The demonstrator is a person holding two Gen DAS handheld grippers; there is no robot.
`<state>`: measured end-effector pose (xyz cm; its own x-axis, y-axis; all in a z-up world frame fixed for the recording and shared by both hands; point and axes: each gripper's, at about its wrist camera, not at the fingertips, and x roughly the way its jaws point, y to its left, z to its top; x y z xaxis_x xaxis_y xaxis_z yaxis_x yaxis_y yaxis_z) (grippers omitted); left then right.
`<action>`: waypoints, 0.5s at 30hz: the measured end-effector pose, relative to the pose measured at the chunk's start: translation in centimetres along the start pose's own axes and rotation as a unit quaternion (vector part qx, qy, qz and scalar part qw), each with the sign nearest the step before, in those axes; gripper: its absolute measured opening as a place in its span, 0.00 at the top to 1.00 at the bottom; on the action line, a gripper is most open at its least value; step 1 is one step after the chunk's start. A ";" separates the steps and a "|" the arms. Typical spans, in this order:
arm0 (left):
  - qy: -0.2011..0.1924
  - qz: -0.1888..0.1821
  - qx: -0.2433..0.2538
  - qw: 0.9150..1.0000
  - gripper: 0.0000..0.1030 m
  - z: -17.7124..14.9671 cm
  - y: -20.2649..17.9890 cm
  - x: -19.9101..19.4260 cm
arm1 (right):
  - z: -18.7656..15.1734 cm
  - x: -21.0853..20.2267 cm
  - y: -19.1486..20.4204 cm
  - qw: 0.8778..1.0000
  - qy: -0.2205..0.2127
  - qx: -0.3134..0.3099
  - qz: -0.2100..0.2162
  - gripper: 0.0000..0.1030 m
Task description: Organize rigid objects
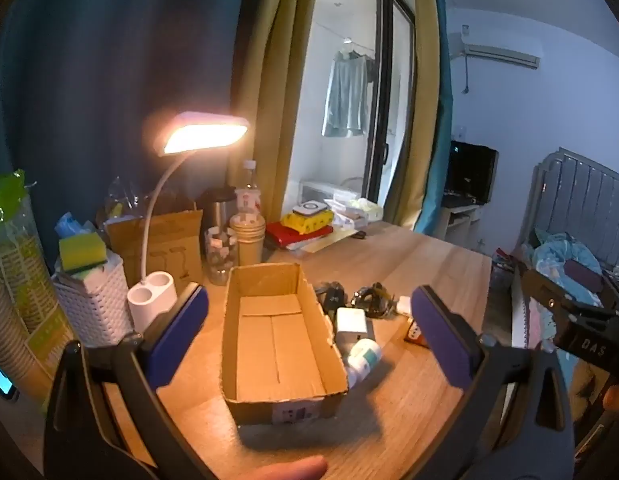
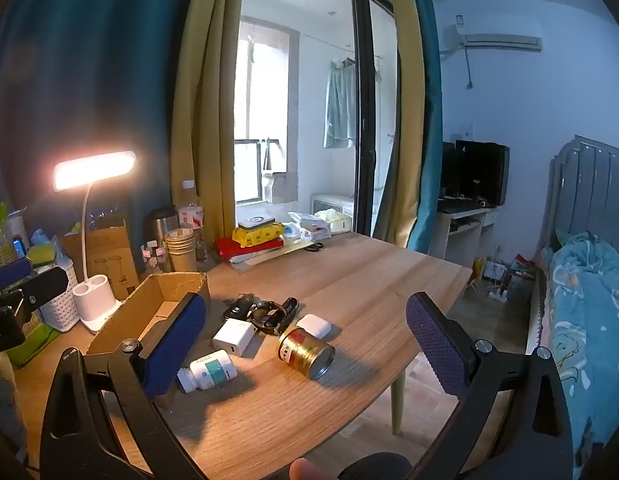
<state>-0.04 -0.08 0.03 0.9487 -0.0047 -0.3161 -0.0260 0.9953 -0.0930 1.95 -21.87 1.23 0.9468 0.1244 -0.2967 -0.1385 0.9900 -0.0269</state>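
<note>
Hovering over the wooden table [image 2: 349,272], the left gripper [image 1: 309,332] and right gripper [image 2: 305,344] are both being held with jaws spread wide and nothing between them, so the opening approach appears to be in hand, with no pick yet made. The empty cardboard box [image 1: 277,344] is being faced by the left gripper, while the loose items are lying just beside it: a gold can [image 2: 307,352] on its side, a white pill bottle [image 2: 209,372], a white charger [image 2: 234,337], an earbud case [image 2: 314,326] and dark keys [image 2: 265,312]. One item, probably the can, is likely to be straddled, clamped and carried into the box.
</note>
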 end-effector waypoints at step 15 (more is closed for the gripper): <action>0.001 0.004 -0.005 1.000 0.01 -0.2 -0.3 0.1 | 0.0 0.0 0.0 1.000 -0.001 -0.002 0.001 0.01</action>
<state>-0.04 -0.38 -0.18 0.9476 0.0026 -0.3195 -0.0361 0.9944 -0.0992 1.91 -21.86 1.24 0.9474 0.1260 -0.2942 -0.1410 0.9896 -0.0300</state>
